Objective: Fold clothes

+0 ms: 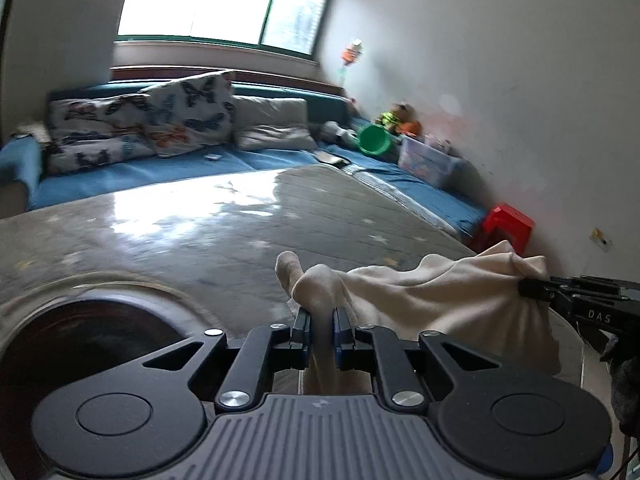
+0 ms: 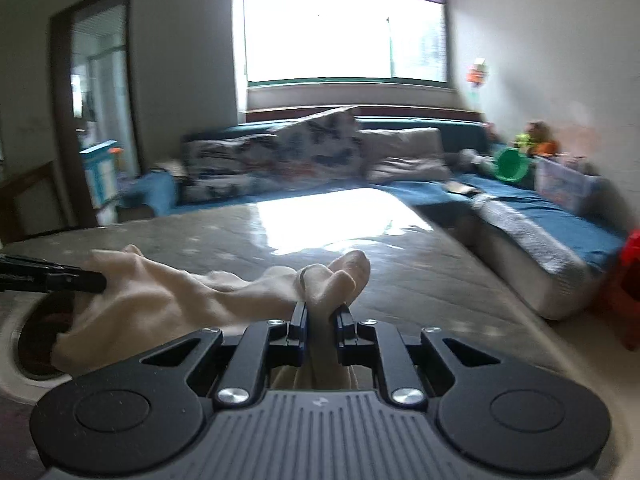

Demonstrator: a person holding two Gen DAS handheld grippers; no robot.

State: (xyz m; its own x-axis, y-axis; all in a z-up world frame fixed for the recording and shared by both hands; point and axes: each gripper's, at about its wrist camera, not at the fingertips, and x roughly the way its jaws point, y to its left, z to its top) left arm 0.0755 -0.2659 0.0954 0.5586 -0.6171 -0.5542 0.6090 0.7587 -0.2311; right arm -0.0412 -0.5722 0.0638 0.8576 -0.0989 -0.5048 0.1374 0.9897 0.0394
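A cream cloth garment hangs stretched between my two grippers above a grey mat. My left gripper is shut on one bunched edge of it, with fabric poking up past the fingertips. At the right edge of the left wrist view, the right gripper pinches the other end. In the right wrist view the right gripper is shut on a bunched corner of the garment, and the left gripper grips the far end at left.
Beneath lies a glossy grey star-patterned mat. A round dark basin sits at lower left. A blue sofa with butterfly cushions, a green bowl, a clear box and a red stool line the walls.
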